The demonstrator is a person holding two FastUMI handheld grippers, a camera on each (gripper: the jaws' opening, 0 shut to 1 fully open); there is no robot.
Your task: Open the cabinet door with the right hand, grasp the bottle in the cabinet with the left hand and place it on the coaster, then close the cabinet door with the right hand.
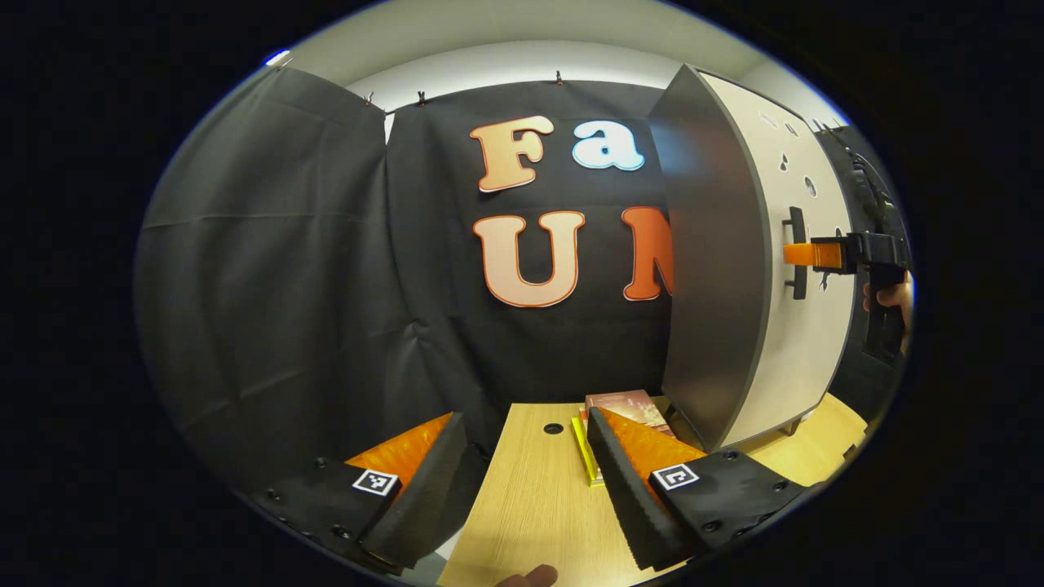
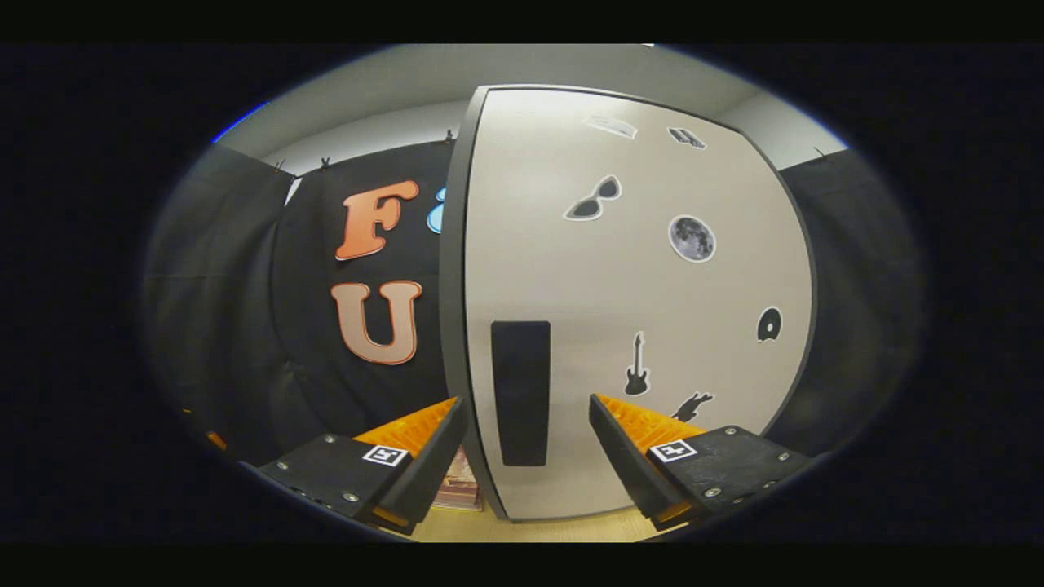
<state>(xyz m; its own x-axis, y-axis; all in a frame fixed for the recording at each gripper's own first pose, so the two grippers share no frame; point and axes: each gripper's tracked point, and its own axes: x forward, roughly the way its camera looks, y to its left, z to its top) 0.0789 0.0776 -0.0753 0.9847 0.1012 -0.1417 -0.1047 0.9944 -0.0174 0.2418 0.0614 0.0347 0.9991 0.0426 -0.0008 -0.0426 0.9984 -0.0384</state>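
One step pending: cabinet door [image 2: 636, 302] closed, bottle unseen.
We find the right gripper [image 2: 526, 440] spread around the handle [image 2: 520, 391] directly ahead; left gripper [image 1: 526, 465] spread, empty, above the tabletop [image 1: 530, 497].

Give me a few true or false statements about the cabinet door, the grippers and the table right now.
1. The cabinet door is shut. True.
2. The right gripper has its fingers spread either side of the door handle. True.
3. The left gripper holds a bottle. False: its fingers are open with nothing between them.
4. The wooden table is bare. False: a book lies on it beside the cabinet.
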